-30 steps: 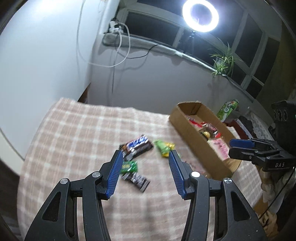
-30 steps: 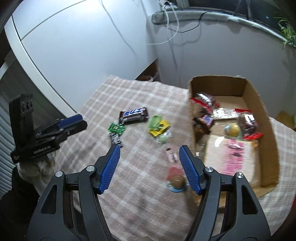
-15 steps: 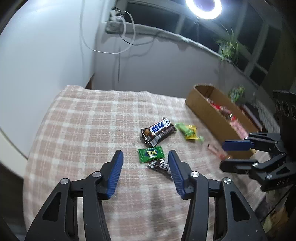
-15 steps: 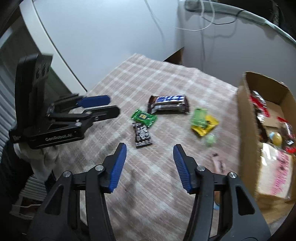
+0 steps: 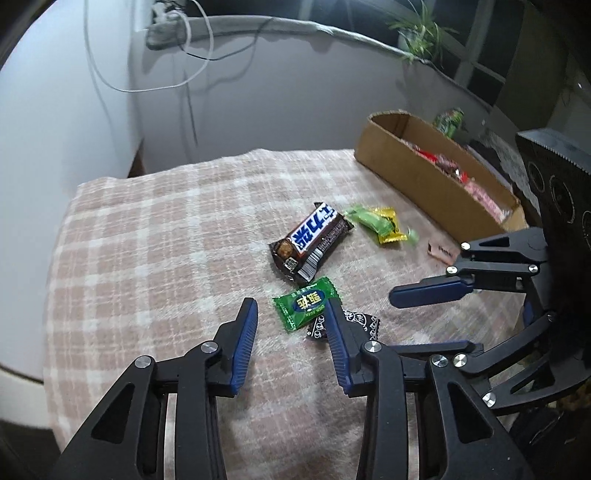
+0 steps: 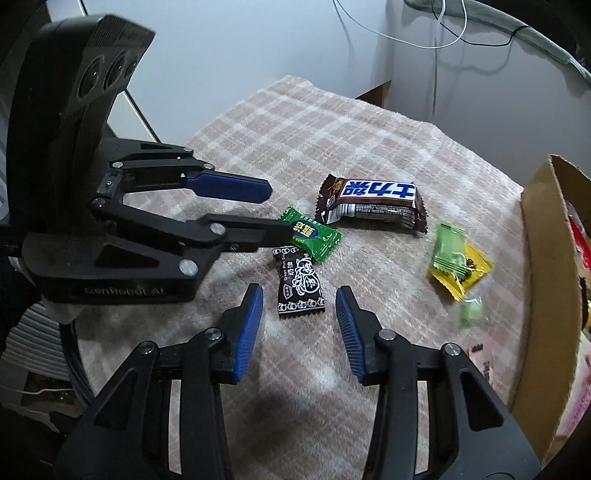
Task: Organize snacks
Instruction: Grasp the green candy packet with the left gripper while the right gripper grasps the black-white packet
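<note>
The desk [image 5: 155,258], under a plaid cloth, carries a cardboard box [image 5: 424,177] of snacks at its far right and loose sweets mid-cloth. A second ago both tools hung higher and wider; now they have dropped toward the loose pile, so a double pick-up looks imminent. The chocolate bar [image 6: 373,205] lies just beyond the green candy [image 5: 304,304], which overlaps the black candy [image 6: 300,282]. The left gripper [image 5: 291,325] is closing, nothing between its jaws yet, the green candy just ahead. The right gripper [image 6: 299,314] is closing too, jaws apart, straddling the black candy without pressing it. Only the right view shows that candy whole; the left view alone shows the box's length and a potted plant [image 5: 417,29].
</note>
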A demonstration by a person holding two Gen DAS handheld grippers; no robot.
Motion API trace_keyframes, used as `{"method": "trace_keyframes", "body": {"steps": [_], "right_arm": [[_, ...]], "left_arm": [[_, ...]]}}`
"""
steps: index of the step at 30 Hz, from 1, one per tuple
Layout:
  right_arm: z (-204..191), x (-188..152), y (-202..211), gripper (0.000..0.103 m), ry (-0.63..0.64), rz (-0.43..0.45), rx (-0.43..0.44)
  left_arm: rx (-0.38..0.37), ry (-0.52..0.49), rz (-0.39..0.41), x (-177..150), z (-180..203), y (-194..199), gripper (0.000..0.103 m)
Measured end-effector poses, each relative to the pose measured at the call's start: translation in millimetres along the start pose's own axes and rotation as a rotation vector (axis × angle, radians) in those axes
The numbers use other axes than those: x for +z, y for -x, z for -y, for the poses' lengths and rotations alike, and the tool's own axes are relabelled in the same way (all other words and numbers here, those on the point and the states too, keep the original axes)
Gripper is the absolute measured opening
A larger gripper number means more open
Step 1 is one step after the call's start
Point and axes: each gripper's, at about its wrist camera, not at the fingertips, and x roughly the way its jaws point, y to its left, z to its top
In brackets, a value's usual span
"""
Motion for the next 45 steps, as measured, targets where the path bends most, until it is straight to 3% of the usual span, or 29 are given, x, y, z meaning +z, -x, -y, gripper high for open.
{"method": "trace_keyframes", "body": {"steps": [15,25,39,45], "right_arm": [[3,7,-18,0.029,0.068,-0.009,-0.04],[5,-4,-13,0.028,0.088,-0.026,-0.071],[24,-23,3,0.027,0.016,-0.027,-0.103],[24,-26,8,0.026,-0.001,-0.016,-0.104]], "left_arm": [[-0.025,-0.128,-0.075,7,7,-30,0.036],[-0.022,-0.184,-0.073,12,19,-45,0.033],[-0.001,-0.26,-0.077,17,32,-52,0.033],[0.007,-0.242,-0.067,15,35,-51,0.026]]}}
